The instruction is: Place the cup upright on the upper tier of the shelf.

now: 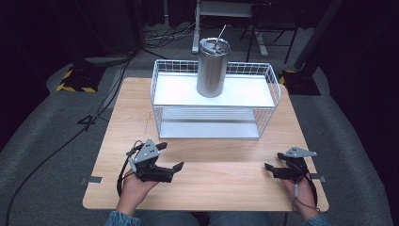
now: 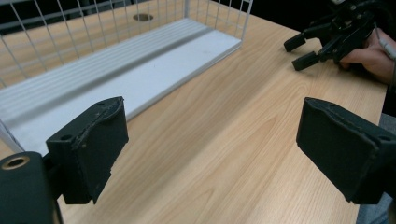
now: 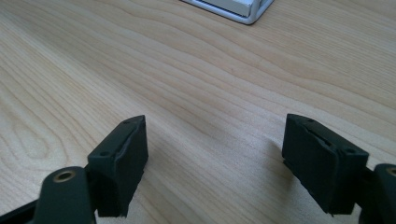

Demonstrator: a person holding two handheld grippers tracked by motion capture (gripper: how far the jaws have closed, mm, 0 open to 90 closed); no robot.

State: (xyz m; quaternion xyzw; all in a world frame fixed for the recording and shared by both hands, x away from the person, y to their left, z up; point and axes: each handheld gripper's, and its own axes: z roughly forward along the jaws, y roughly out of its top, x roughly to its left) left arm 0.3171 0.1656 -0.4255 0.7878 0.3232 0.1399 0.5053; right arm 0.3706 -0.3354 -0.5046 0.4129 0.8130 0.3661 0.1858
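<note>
Pale wood table (image 1: 221, 174), dark room.

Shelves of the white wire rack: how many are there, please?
2. The upper shelf carries the steel tumbler; the lower shelf lies just above the wooden table, bare where visible. Both grippers rest in front, apart from the rack.
</note>
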